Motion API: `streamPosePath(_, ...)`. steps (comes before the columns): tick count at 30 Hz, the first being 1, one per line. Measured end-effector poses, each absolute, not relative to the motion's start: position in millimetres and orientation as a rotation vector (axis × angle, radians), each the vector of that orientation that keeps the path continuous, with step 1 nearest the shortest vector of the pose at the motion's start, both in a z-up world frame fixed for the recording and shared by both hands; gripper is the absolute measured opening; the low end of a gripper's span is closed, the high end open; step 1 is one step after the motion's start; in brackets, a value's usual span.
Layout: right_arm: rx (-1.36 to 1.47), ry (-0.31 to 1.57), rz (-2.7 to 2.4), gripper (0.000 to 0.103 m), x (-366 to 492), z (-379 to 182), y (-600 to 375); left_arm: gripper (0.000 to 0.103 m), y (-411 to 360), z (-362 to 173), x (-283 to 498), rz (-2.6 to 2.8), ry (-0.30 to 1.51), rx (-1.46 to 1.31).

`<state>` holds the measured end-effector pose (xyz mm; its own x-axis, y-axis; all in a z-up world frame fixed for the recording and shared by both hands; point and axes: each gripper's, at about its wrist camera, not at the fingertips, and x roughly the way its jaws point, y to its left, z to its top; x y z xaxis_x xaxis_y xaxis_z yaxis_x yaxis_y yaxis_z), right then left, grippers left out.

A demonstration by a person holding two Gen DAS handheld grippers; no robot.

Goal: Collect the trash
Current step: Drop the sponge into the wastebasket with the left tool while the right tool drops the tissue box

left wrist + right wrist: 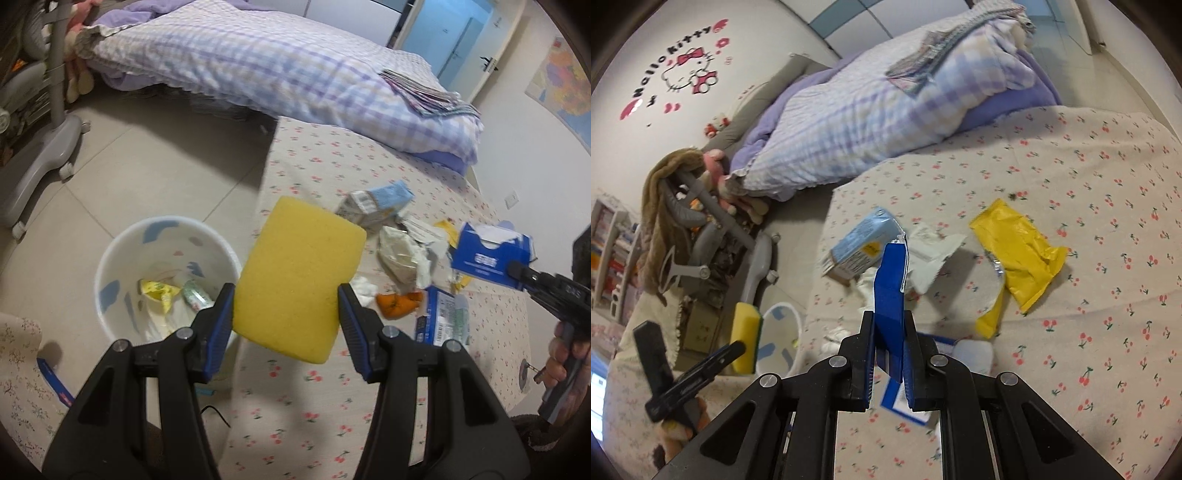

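My left gripper is shut on a yellow sponge, held above the bed's edge beside a white bin with wrappers inside. My right gripper is shut on a flattened blue box, lifted off the cherry-print sheet. In the left wrist view that blue box hangs at the right, over the litter. On the sheet lie a light blue carton, torn white paper, a yellow wrapper, an orange peel and a blue-white packet.
A checked purple quilt with folded cloths on it covers the far part of the bed. A grey chair base stands on the tiled floor left of the bin. A person's hand holds the right gripper's handle.
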<state>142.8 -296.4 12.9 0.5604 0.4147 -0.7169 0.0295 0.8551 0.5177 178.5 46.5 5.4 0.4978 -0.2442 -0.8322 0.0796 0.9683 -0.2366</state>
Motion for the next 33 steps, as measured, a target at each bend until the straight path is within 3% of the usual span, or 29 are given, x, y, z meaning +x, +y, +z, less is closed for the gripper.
streamPosePath(16,0.4,1.015,0.442,0.013,171,-1,-170,0.058,125,-35,177,-0.03,1.021,-0.22)
streamPosePath(17,0.388,1.02,0.454,0.013,174,-4,-160,0.06,127,-36,177,-0.025,1.015,-0.206)
streamPosePath(21,0.356,1.032,0.483,0.013,181,-13,-134,0.084,135,-40,174,0.035,1.019,-0.148)
streamPosePath(27,0.322,1.053,0.531,0.013,192,-30,-98,0.091,165,-44,166,0.14,1.082,-0.164)
streamPosePath(33,0.283,1.072,0.55,0.013,201,-45,-69,0.092,178,-44,160,0.188,1.111,-0.207)
